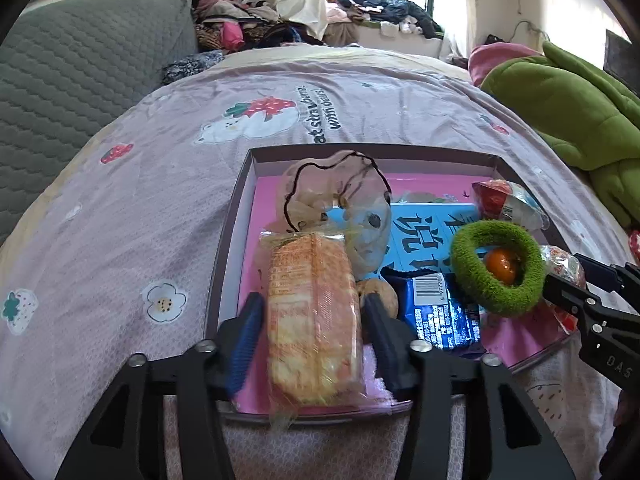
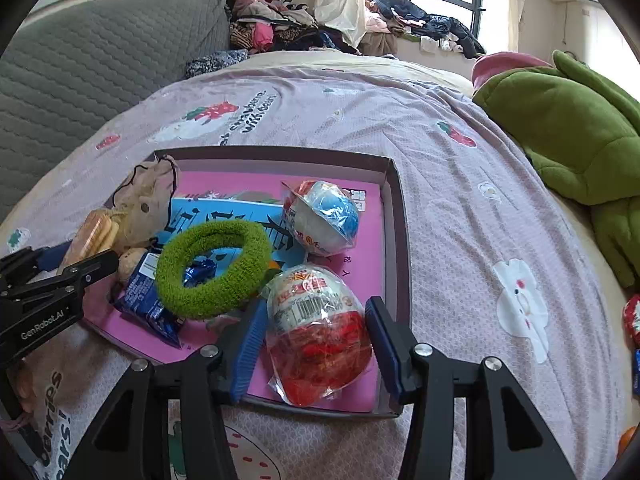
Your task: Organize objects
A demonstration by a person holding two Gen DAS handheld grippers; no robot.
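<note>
The left tongs (image 1: 310, 328) straddle a wrapped biscuit pack (image 1: 312, 320), jaws open with gaps on both sides, at seven o'clock in the shallow box (image 1: 368, 152) on the bed (image 1: 120, 220). The right tongs (image 2: 316, 336) stand open around a red-and-white wrapped egg (image 2: 320, 332) at five o'clock, apparently set down inside the box to gather the clutter. A green fuzzy ring (image 2: 212, 268) lies mid-box beside a blue-and-white egg (image 2: 320, 216) and blue packet (image 2: 148, 300).

Left tongs (image 1: 312, 328) around cracker pack (image 1: 314, 320), box (image 1: 240, 216)
</note>
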